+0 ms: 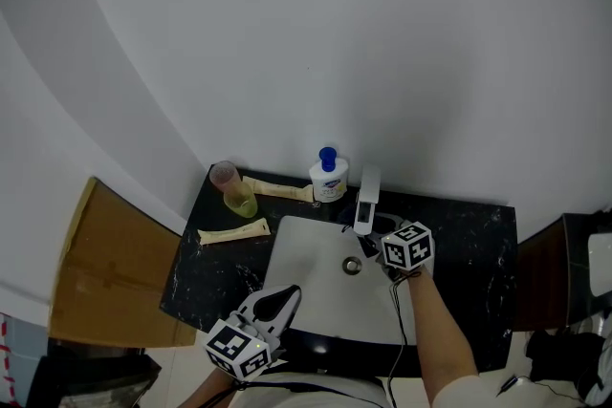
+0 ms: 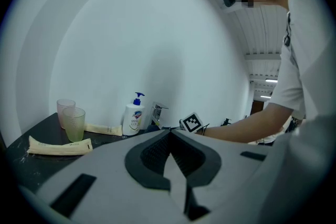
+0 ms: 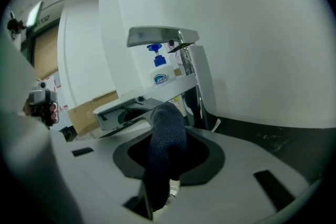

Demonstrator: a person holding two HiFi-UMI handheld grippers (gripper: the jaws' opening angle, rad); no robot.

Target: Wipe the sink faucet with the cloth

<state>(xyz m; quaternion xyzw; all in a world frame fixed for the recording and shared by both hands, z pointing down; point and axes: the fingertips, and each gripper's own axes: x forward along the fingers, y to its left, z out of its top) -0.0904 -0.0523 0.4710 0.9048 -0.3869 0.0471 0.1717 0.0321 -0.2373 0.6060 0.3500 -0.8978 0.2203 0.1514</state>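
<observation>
Holding the dark cloth [image 3: 166,139] clamped in my right claw [image 3: 166,113], just below the faucet [image 3: 163,36] spout; my left claw [image 2: 170,136], closed and empty, sits farther from the faucet.

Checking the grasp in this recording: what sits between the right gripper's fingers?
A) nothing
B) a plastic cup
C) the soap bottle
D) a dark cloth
D: the right gripper view shows the dark cloth clamped in the right gripper, in front of the faucet.
</observation>
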